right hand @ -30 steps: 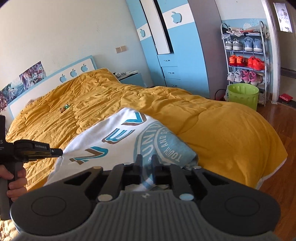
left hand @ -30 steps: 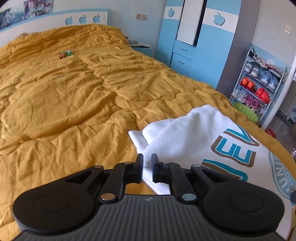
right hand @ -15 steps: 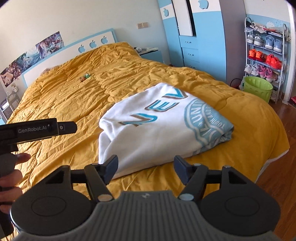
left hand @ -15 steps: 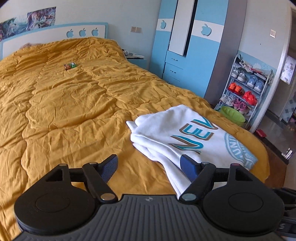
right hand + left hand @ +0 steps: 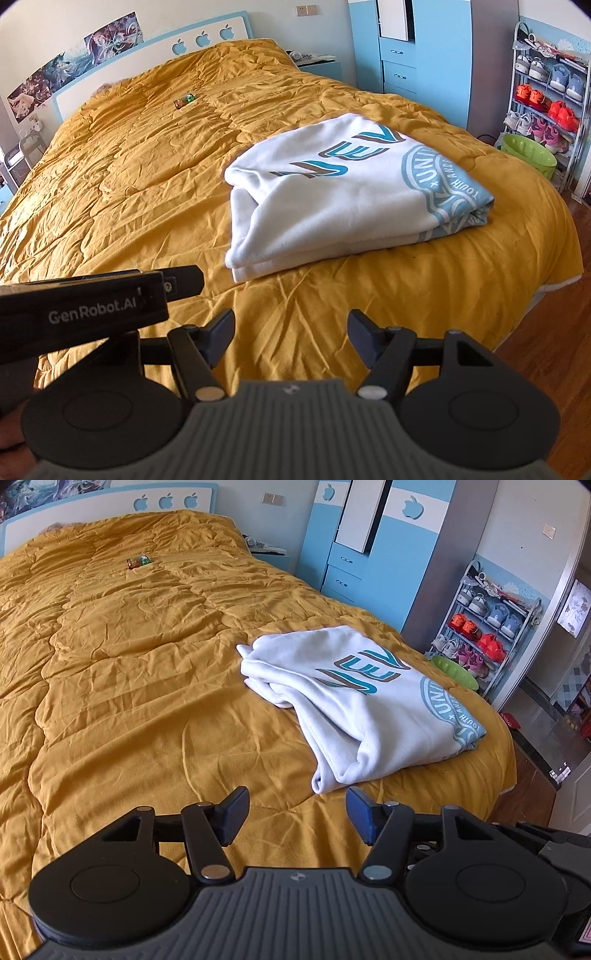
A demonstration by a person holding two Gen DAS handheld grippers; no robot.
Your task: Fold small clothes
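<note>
A white sweatshirt [image 5: 354, 701] with blue and brown lettering lies folded on the mustard-yellow quilt [image 5: 129, 686], near the bed's foot corner. It also shows in the right wrist view [image 5: 343, 199]. My left gripper [image 5: 297, 818] is open and empty, held back above the quilt, short of the sweatshirt's near edge. My right gripper [image 5: 291, 341] is open and empty, also back from the sweatshirt. The left gripper's body [image 5: 85, 306] shows at the left of the right wrist view.
A small green and red object [image 5: 138, 561] lies on the quilt near the headboard. A blue wardrobe [image 5: 373, 550], a shoe rack [image 5: 484, 627] and a green bin [image 5: 526, 155] stand right of the bed. The bed edge drops to wooden floor [image 5: 546, 354].
Both grippers were shut on the sweatshirt a second ago. They opened, let it go and drew back and up. The sweatshirt now lies folded on the quilt.
</note>
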